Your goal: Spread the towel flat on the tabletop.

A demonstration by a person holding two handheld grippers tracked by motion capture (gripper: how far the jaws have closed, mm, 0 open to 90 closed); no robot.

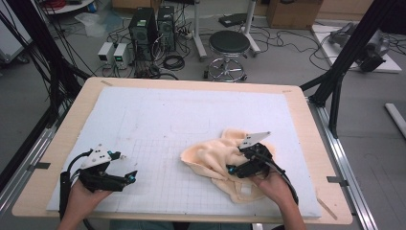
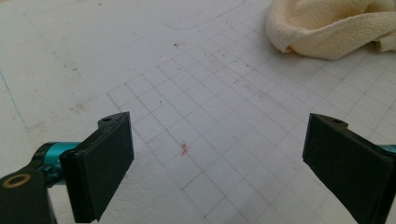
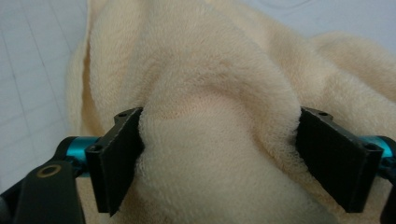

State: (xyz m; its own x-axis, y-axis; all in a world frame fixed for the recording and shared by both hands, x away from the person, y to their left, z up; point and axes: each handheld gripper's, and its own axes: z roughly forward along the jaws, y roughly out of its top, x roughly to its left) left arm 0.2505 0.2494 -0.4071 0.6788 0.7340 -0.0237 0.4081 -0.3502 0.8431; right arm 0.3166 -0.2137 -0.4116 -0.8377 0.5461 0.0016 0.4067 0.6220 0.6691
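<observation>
Resting over bare gridded mat (image 1: 158,124), left claw (image 1: 125,168) has jaws spread wide, nothing between them. Right claw (image 1: 235,163) sits wide too, a fat fold of cream towel (image 1: 210,158) bulging between both pads, touching each.

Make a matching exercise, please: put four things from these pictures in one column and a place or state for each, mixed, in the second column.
Things:
1. cream towel
2. left gripper
3. right gripper
4. round stool

Places or states:
A. on the floor beyond the far edge of the table
B. jaws wide apart over bare gridded mat, nothing between them
C. crumpled in a heap on the right part of the white mat
D. jaws set around a thick fold of fabric

Pairs: 1-C, 2-B, 3-D, 4-A
</observation>
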